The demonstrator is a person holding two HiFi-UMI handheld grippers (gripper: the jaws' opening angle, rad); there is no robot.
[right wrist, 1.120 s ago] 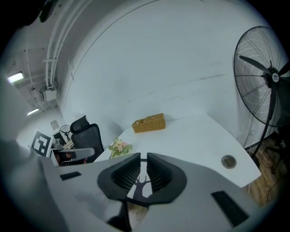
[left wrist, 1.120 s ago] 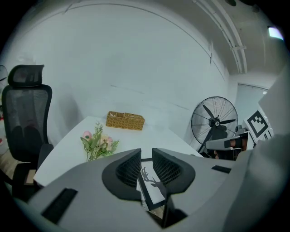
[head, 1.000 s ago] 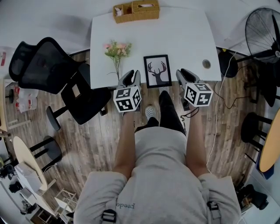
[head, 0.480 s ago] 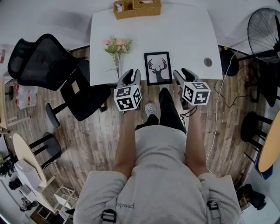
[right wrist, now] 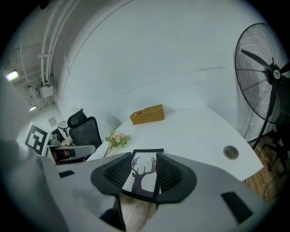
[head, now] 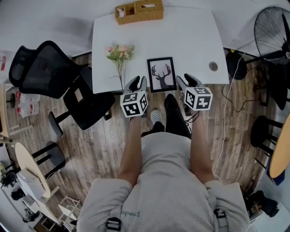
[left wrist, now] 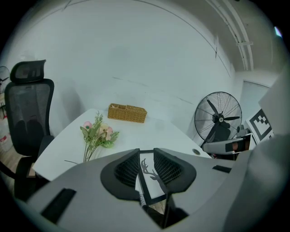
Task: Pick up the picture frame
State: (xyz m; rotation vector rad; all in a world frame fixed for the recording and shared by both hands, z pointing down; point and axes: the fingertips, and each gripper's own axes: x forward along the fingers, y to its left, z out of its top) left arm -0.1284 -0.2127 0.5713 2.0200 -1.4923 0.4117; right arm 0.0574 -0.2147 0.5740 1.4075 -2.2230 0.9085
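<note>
The picture frame [head: 161,74], black-edged with a deer silhouette, lies flat near the front edge of the white table [head: 190,41]. My left gripper [head: 137,82] hovers at that edge, just left of the frame. My right gripper [head: 186,79] is just right of it. Both jaws have just been opening and now stand open with nothing between the pads. In the left gripper view the frame [left wrist: 149,179] shows through the gap of the left gripper [left wrist: 146,161]. Through the right gripper [right wrist: 144,165] the frame [right wrist: 143,174] lies straight ahead.
A bunch of pink flowers [head: 118,53] lies left of the frame, and a wicker basket [head: 139,12] stands at the table's far edge. A cable hole [head: 213,66] is at the right. A black office chair [head: 50,72] stands left, a floor fan [head: 272,31] right.
The right gripper has edged a little left, closer to the frame. The left gripper has barely shifted. The frame lies where it was.
</note>
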